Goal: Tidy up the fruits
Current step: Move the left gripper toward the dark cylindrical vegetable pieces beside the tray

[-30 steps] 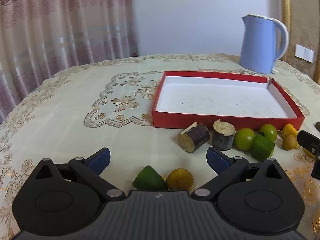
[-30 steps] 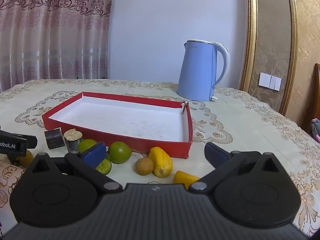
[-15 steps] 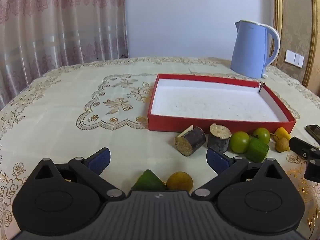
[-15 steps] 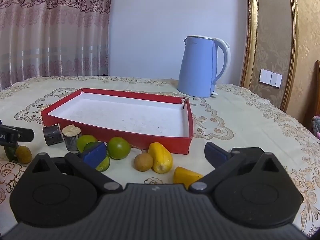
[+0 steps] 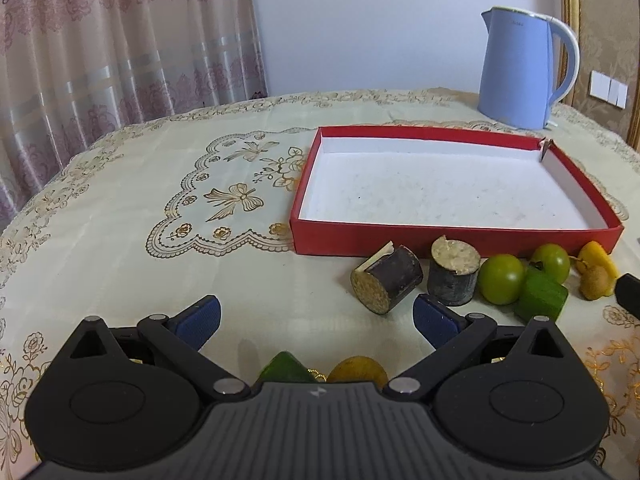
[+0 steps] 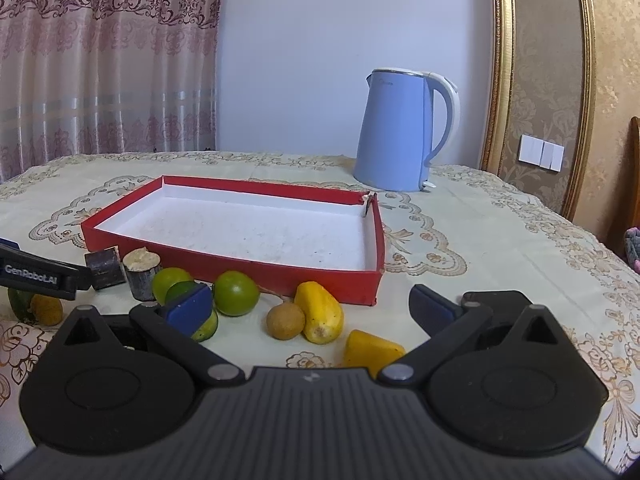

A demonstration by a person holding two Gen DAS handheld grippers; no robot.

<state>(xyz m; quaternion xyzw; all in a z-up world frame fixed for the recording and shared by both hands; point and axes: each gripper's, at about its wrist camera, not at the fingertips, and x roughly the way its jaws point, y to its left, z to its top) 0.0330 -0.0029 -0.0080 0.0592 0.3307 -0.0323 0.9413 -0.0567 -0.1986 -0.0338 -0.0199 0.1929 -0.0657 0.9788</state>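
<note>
Several small fruits lie loose on the bench along the near wall of the red tray (image 6: 256, 270), which holds nothing yet. Nearest the right gripper (image 6: 310, 308) are a brown round fruit (image 6: 285, 321), a yellow oblong fruit (image 6: 320, 312) touching it, and a yellow wedge (image 6: 370, 350); all look light, the round ones apt to roll and the skins probably smooth, so a hold across the widest part seems safest. Two green round fruits (image 5: 502, 279) sit beside a green cut piece (image 5: 540, 295). Two dark cane-like cylinders (image 5: 386, 280) (stiff, rough-barked, likely the easiest to pinch) stand left of these. Both pairs of jaws are spread wide and hold nothing.

Under the left gripper (image 5: 316, 320), a green piece (image 5: 286, 368) and a yellowish fruit (image 5: 358, 369) are half hidden by the tool body. One green fruit is partly masked by the right tool's blue pad (image 6: 188, 308). A blue kettle (image 6: 400, 132) stands behind the tray.
</note>
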